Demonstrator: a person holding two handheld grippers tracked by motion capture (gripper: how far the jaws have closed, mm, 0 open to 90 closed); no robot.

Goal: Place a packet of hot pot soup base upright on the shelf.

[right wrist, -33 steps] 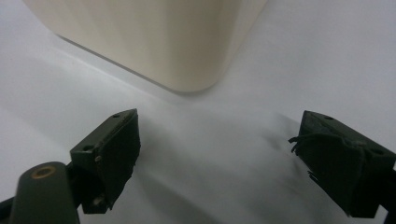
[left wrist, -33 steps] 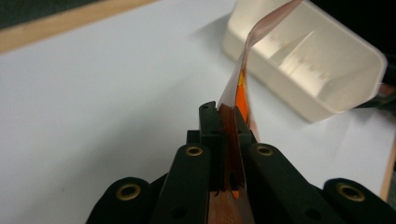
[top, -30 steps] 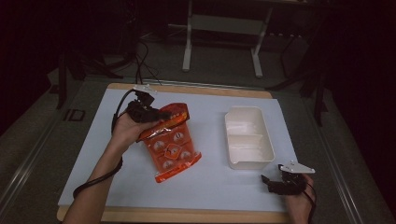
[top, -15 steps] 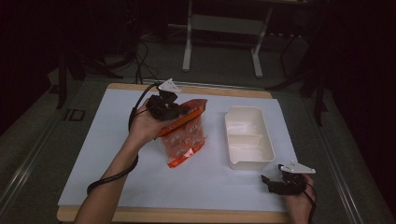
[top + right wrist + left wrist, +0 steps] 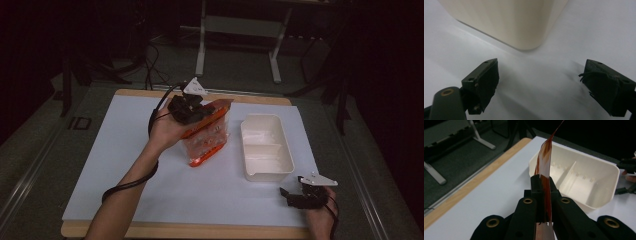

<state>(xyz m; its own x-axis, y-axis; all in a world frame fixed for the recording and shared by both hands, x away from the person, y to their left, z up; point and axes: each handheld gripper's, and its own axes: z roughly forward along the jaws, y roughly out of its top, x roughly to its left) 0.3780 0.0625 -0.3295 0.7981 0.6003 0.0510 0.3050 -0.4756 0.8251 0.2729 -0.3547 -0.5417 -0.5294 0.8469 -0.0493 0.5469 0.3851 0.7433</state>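
Since the earlier frames the left gripper [image 5: 192,107] has carried the orange lid [image 5: 207,135] up off the mat and rightward, so the lid, which lay almost flat a second ago, now hangs steeply on edge just beside the white container, while the right gripper has stayed where it was at the near right corner. The white mat [image 5: 115,150] covers most of the wooden table [image 5: 200,231], whose pale edge shows along the near and far sides. The white container [image 5: 265,147] sits on the mat's right half, an open rectangular box with a low divider across its inside; in the left gripper view its divided interior [image 5: 584,178] lies just past the held lid. The lid is translucent orange with pale printed marks on its face, its lower corner close to the mat, though contact cannot be told. The left gripper's jaws are pressed together on the lid's upper edge, and in the left gripper view the thin orange sheet [image 5: 545,170] rises edge-on from between them. The right gripper [image 5: 295,197] rests low over the mat, near the container's near right corner; in the right gripper view its jaws [image 5: 539,87] stand wide apart with nothing between them, and the container's rounded corner [image 5: 524,30] lies just ahead.
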